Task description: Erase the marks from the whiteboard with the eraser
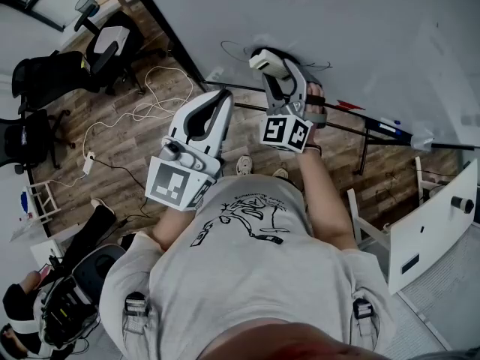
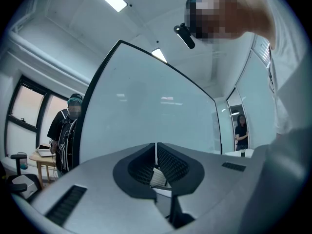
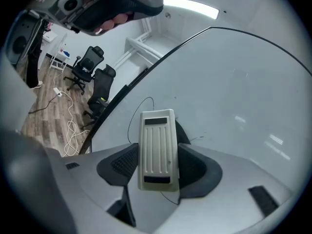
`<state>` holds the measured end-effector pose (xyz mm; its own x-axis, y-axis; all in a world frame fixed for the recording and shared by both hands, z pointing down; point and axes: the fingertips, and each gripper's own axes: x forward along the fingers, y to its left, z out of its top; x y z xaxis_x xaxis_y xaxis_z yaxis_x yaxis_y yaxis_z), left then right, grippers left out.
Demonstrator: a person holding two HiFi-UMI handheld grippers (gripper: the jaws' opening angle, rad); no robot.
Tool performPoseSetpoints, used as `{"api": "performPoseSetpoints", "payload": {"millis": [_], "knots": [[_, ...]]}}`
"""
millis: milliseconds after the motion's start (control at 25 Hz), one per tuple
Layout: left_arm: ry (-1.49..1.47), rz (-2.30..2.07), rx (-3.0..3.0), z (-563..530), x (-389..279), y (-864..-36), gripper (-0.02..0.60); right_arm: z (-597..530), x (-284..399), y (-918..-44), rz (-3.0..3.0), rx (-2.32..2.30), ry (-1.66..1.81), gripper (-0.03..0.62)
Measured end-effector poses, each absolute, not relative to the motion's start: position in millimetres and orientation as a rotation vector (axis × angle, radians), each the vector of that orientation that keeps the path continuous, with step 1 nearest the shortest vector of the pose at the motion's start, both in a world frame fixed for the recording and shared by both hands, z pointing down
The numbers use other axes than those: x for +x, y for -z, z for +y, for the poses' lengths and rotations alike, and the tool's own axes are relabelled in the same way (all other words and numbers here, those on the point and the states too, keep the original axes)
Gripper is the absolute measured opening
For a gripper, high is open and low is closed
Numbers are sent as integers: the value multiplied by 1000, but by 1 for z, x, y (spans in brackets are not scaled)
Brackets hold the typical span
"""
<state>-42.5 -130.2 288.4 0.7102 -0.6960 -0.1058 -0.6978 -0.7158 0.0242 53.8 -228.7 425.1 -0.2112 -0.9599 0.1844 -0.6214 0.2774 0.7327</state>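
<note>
The whiteboard [image 1: 360,28] fills the upper right of the head view. My right gripper [image 1: 274,64] is shut on a pale grey ribbed eraser [image 1: 267,58] and holds it against the board's lower left part. In the right gripper view the eraser [image 3: 156,130] stands upright between the jaws of the right gripper [image 3: 158,152]. A thin black curved line [image 3: 138,107] and a dark smear [image 3: 184,128] show on the board beside it. My left gripper [image 1: 220,97] hangs lower left of the eraser, off the board. Its jaws meet with nothing held, as the left gripper [image 2: 156,152] shows.
A ledge under the board carries a red marker [image 1: 349,105] and a blue one [image 1: 391,127]. Office chairs [image 1: 112,47] and a white cable [image 1: 142,103] are on the wood floor at left. A white cabinet [image 1: 435,223] stands right. A person [image 2: 66,130] stands beside the board.
</note>
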Motion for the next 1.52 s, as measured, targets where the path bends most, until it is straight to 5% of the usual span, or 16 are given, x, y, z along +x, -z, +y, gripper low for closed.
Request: {"api": "performPoseSetpoints", "payload": {"millis": [800, 1520], "knots": [[-168, 1103, -2919, -135, -18, -287, 31, -192, 207, -325, -1775, 1835, 692, 258], [-168, 1085, -2922, -137, -11, -286, 31, -203, 195, -358, -1738, 1816, 785, 253]]}}
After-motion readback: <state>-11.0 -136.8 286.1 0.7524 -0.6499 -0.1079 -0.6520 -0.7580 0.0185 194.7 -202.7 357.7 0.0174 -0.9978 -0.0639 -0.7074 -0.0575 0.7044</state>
